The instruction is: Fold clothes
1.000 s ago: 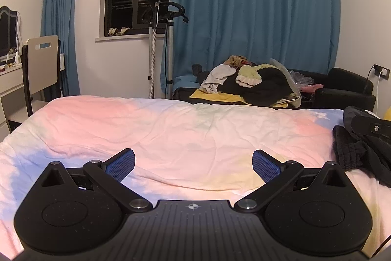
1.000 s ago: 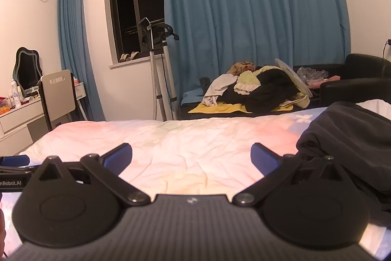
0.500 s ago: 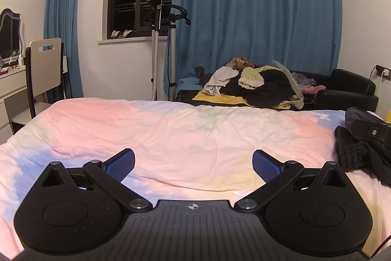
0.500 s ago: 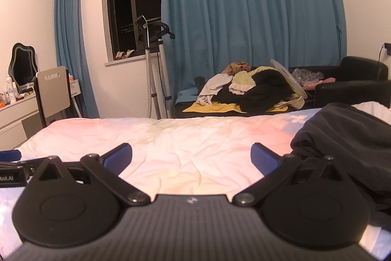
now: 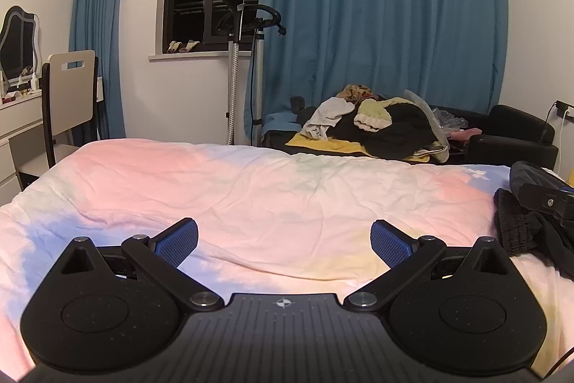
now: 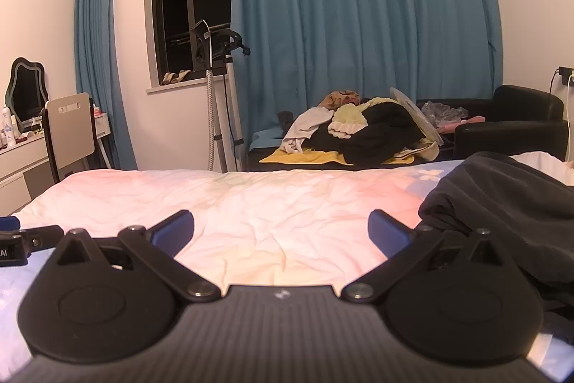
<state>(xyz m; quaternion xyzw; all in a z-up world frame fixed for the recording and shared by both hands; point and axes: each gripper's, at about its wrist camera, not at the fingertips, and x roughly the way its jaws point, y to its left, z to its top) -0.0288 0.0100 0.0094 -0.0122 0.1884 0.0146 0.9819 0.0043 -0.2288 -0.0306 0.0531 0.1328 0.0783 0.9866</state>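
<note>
Left tool (image 5: pixel 283 237), right tool (image 6: pixel 280 228) — both hovering over bed (image 5: pixel 251 189), jaws spread, gripping nothing. Black garment (image 6: pixel 502 200) lying bunched — risking pinching several layers at once.

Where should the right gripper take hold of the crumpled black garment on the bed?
Probably its near left edge, approached from the left over the bare bedspread: there the black garment bunches into a raised fold that the open right gripper could pinch.

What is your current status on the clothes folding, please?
Left gripper and right gripper open, jaws empty. Black garment crumpled on bed, beside right gripper, not yet grasped. Nothing in the way.
</note>
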